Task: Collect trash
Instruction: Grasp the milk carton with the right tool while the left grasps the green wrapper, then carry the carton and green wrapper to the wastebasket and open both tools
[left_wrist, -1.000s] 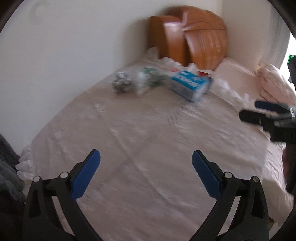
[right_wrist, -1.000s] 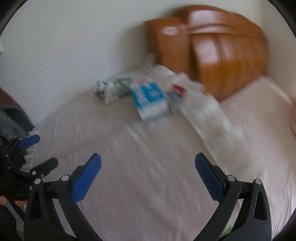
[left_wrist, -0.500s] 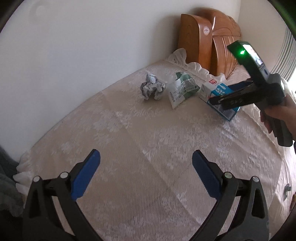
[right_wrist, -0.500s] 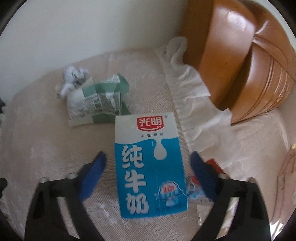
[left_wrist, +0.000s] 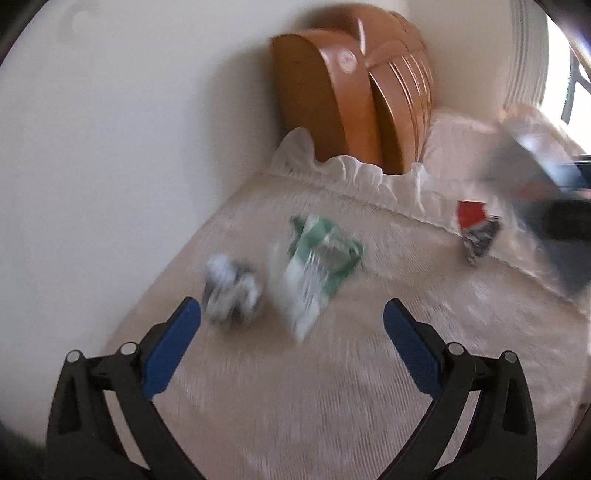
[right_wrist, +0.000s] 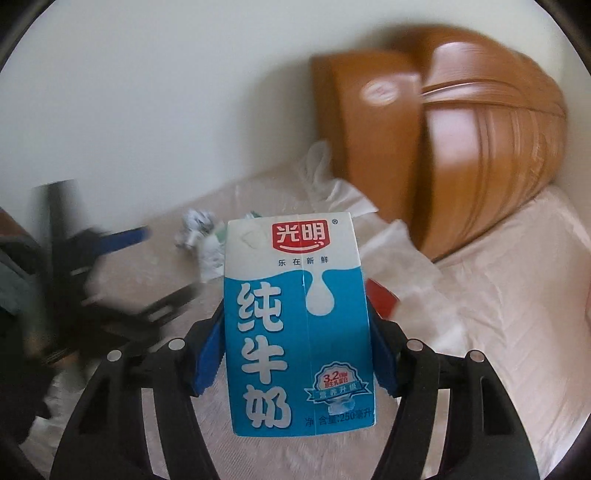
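A: What's changed w/ the right gripper (right_wrist: 295, 354)?

B: Half a sec ago the milk carton (right_wrist: 299, 325) lay flat on the bed (right_wrist: 517, 332) between open jaws. Now the jaws are closing, pads pressed on both its sides, and the carton's up off the bedspread. So we've got item one in hand; we reckon it only needs carrying off, though no bin shows in either view.

A: And the left gripper (left_wrist: 291, 328)?

B: It's swung in toward the rest of the trash. Jaws wide apart, nothing in them. The crumpled paper ball (left_wrist: 231, 291) sits just beyond the left pad, the green-and-white wrapper (left_wrist: 317, 258) right beside it.

A: Count?

B: 1 carton, held. On the bed: 1 paper ball, 1 green wrapper, 1 red-and-dark wrapper (left_wrist: 476, 229) near the frilled edge by the wooden headboard (left_wrist: 354, 110). So 4 pcs of trash, 3 left to pick. 2 grippers. The view's blurred, so smaller scraps we can't rule out.
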